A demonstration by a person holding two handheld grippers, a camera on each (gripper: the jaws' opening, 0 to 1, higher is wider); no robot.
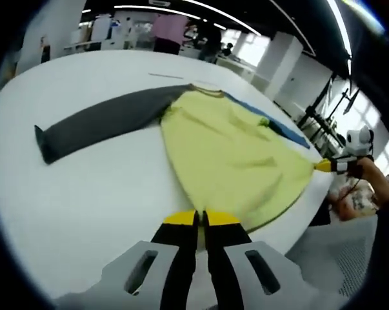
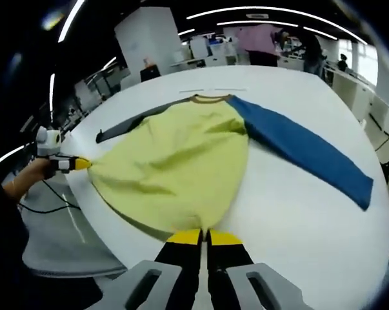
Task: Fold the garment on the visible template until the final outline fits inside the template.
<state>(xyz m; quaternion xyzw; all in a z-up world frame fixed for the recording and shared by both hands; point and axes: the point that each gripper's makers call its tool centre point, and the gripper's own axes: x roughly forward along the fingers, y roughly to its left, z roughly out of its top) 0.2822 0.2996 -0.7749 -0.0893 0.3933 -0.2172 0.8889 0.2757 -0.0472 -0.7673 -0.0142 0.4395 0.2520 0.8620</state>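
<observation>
On the white table (image 2: 310,252) the garment (image 2: 175,161) lay flat with its grey sleeve (image 1: 97,123) and blue sleeve (image 2: 310,155) spread wide. Each gripper pinched one bottom corner of the yellow hem: the left gripper (image 1: 200,219) and the right gripper (image 2: 204,237) both had their jaws closed on cloth. Probably the hem was held stretched so that it could be lifted and folded toward the collar (image 2: 210,99). No template outline was clear to me.
</observation>
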